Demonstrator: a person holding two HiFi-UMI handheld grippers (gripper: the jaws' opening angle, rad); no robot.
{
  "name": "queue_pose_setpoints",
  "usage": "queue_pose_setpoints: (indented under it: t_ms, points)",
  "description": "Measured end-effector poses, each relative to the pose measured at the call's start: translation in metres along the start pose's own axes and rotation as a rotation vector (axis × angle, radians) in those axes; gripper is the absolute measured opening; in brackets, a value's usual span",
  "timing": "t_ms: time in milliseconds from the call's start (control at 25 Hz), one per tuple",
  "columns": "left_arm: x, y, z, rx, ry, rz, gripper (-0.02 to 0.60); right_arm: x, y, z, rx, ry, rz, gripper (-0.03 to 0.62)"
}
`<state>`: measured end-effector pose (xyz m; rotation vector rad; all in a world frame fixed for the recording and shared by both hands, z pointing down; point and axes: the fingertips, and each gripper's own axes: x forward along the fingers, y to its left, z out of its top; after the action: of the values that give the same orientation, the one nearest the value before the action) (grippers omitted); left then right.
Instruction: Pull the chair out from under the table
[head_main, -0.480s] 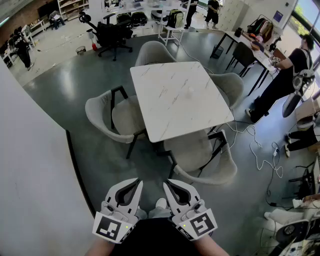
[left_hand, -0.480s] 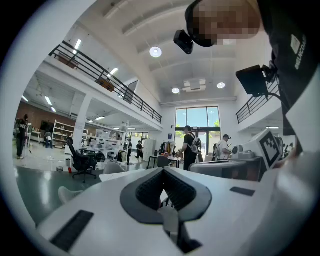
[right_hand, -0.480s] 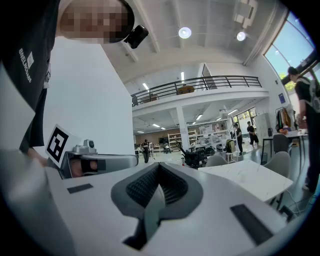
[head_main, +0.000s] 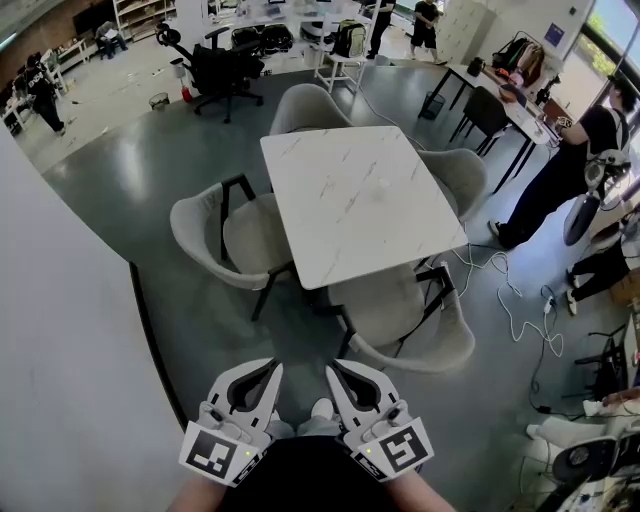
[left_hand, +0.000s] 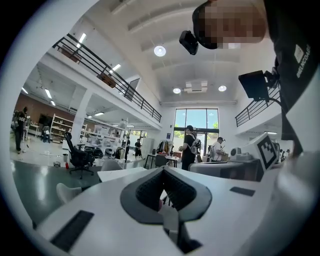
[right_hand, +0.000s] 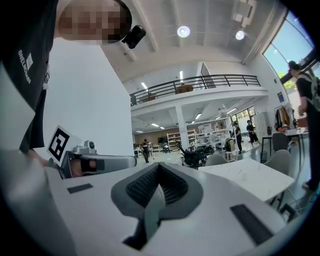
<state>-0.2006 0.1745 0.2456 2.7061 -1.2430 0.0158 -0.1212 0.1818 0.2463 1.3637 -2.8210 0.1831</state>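
A white marble table (head_main: 355, 195) stands in the middle of the head view with grey shell chairs on all its sides. The nearest chair (head_main: 415, 335) has black legs, and its seat is tucked partly under the table's near edge. My left gripper (head_main: 276, 367) and right gripper (head_main: 333, 367) hover side by side at the bottom of that view, well short of the chair. Both are shut with nothing between the fingers. In the left gripper view the tips (left_hand: 162, 170) meet in front of the table (left_hand: 117, 174). The right gripper view shows the tips (right_hand: 159, 165) together and the table (right_hand: 255, 177) to the right.
A white wall (head_main: 60, 330) runs close along my left. Another grey chair (head_main: 215, 235) sits at the table's left side. White cables (head_main: 520, 300) trail over the floor to the right, where a person in black (head_main: 565, 170) stands. Black office chairs (head_main: 215, 65) stand far back.
Both grippers hold almost the same place. The person at the right has shifted slightly.
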Motion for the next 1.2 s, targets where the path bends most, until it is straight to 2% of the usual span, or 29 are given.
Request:
queue_pose_setpoints:
  t_ms: [200, 600, 920, 1200]
  points:
    - [-0.013, 0.013, -0.002, 0.018, 0.017, -0.012, 0.003, 0.004, 0.007, 0.001, 0.060, -0.023, -0.012, 0.014]
    - [-0.030, 0.049, -0.026, -0.074, 0.079, -0.017, 0.004, 0.023, 0.015, -0.020, 0.107, 0.007, -0.062, 0.014]
    - [0.011, 0.063, -0.030, -0.071, 0.073, 0.014, 0.004, 0.047, -0.027, -0.025, 0.139, -0.002, -0.036, 0.014]
    - [0.076, 0.078, -0.030, -0.064, 0.085, 0.057, 0.005, 0.076, -0.089, -0.021, 0.150, 0.000, 0.004, 0.015]
